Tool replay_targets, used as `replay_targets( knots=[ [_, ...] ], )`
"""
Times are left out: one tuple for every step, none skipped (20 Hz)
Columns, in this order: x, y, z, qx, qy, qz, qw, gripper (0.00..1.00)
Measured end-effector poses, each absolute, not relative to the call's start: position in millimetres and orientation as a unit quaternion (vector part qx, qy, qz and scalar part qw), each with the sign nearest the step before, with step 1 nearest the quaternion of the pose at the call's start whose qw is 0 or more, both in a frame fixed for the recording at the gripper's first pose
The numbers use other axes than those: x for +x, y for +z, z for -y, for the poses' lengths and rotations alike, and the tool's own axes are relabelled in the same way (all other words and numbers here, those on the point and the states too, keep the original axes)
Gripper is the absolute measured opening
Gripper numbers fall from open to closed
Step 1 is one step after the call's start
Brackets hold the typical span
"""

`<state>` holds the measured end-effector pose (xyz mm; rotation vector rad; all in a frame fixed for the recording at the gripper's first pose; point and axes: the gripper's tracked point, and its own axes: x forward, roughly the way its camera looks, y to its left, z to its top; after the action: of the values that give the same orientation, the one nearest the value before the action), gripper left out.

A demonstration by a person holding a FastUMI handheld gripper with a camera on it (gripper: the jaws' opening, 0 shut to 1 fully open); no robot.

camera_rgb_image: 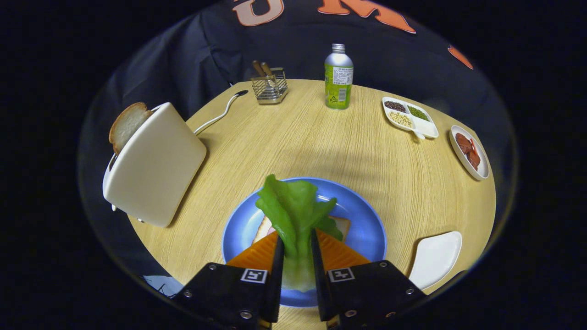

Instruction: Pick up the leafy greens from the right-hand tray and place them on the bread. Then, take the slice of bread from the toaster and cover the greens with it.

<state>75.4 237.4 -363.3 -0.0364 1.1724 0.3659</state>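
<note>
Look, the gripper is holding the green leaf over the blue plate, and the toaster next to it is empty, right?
Not quite. The toaster is not empty: a slice of bread sticks up out of its slot, as the gripper view shows. The rest is right: the gripper is shut on the green leaf, holding it over the blue plate.

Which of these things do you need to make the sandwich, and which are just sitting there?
Needed:
leafy greens, held between the fingers of the gripper
bread on the blue plate
bread slice in the toaster
white tray

Just sitting there:
bottle
wire basket
bean dish
dish of red slices
</note>
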Motion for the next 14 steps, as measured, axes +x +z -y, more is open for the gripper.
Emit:
replay_targets(
  knots=[
    [76, -354, -243, -0.015, 0.175, -0.546, 0.819, 0.44],
    [79, -343, -247, -0.012, 0.176, -0.542, 0.822, 0.48],
    [83, -332, -252, -0.011, 0.177, -0.533, 0.827, 0.56],
    [88, -321, -257, -0.01, 0.178, -0.526, 0.832, 0.59],
    [92, -310, -262, -0.008, 0.179, -0.519, 0.836, 0.63],
    [95, -299, -269, -0.003, 0.18, -0.516, 0.838, 0.65],
    [98, -288, -277, 0.003, 0.184, -0.514, 0.838, 0.68],
    [100, -278, -285, 0.008, 0.188, -0.511, 0.838, 0.71],
    [102, -269, -292, 0.008, 0.194, -0.508, 0.839, 0.74],
    [104, -261, -299, 0.005, 0.199, -0.504, 0.84, 0.75],
    [103, -253, -307, 0.004, 0.204, -0.505, 0.839, 0.8],
    [102, -245, -317, 0.008, 0.211, -0.507, 0.836, 0.84],
    [104, -236, -327, 0.013, 0.216, -0.508, 0.834, 0.87],
    [103, -228, -338, 0.015, 0.222, -0.509, 0.832, 0.89]
  ],
)
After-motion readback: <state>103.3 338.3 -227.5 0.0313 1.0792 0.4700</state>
